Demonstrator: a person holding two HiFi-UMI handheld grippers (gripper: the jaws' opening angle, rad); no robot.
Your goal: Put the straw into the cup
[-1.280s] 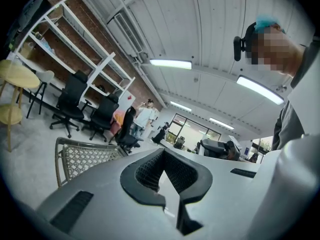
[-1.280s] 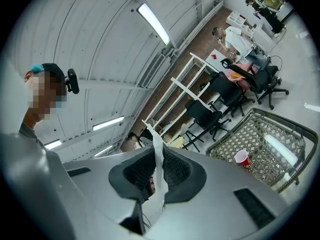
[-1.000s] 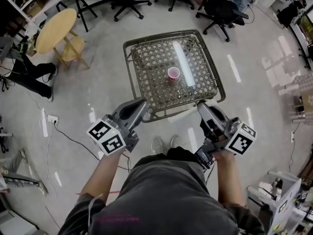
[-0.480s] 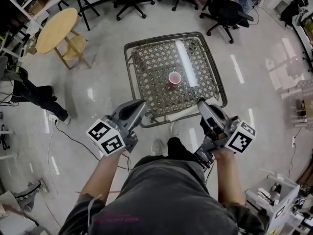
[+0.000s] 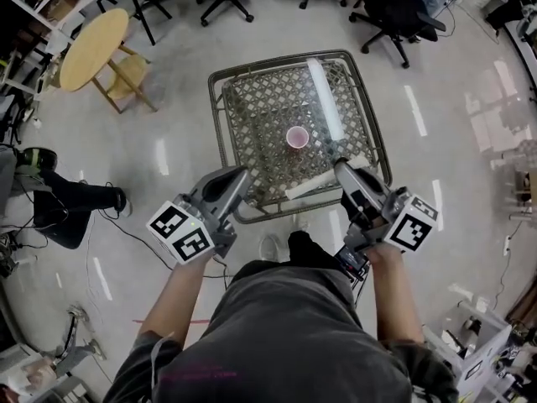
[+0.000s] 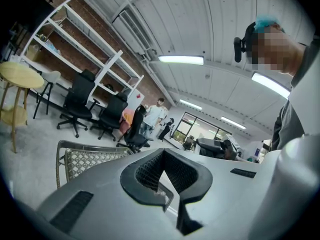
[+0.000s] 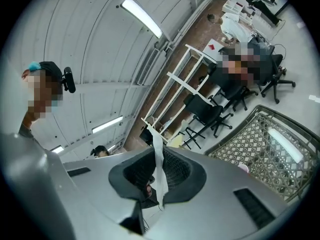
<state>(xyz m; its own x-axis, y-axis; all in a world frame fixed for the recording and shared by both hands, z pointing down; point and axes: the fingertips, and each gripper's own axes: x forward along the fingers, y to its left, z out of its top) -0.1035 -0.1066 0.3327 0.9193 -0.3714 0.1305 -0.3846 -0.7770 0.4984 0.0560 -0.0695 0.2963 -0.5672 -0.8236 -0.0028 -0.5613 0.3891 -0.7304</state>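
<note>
Left tongs: we see the left tongs (image 5: pixel 236 178) closed, pads together with nothing between them. They are held at the near left corner of the table.

Right tongs: the right tongs (image 5: pixel 345 171) are clamped on the straw and held at the near right corner of the table.

Straw: the long white straw (image 5: pixel 307 186) lies crosswise in the head view. It runs left from the right tongs over the near edge of the table. In the right gripper view it sticks up from between the black pads (image 7: pixel 158 160).

Cup: the small pink cup (image 5: pixel 296 137) stands upright with its mouth up, about the middle of the table. It is beyond the straw and clear of it, so the straw is not yet in the cup.

Table: we look down on a square table with a woven lattice top and a grey metal frame (image 5: pixel 219 122). A bright strip of light shows on its far right part.

Surroundings: a round wooden side table (image 5: pixel 94 49) stands far left on the glossy grey floor. Black office chairs (image 5: pixel 393 13) stand along the far side.

Person: grey-shirted, arms reaching forward, one hand on each pair of tongs.
</note>
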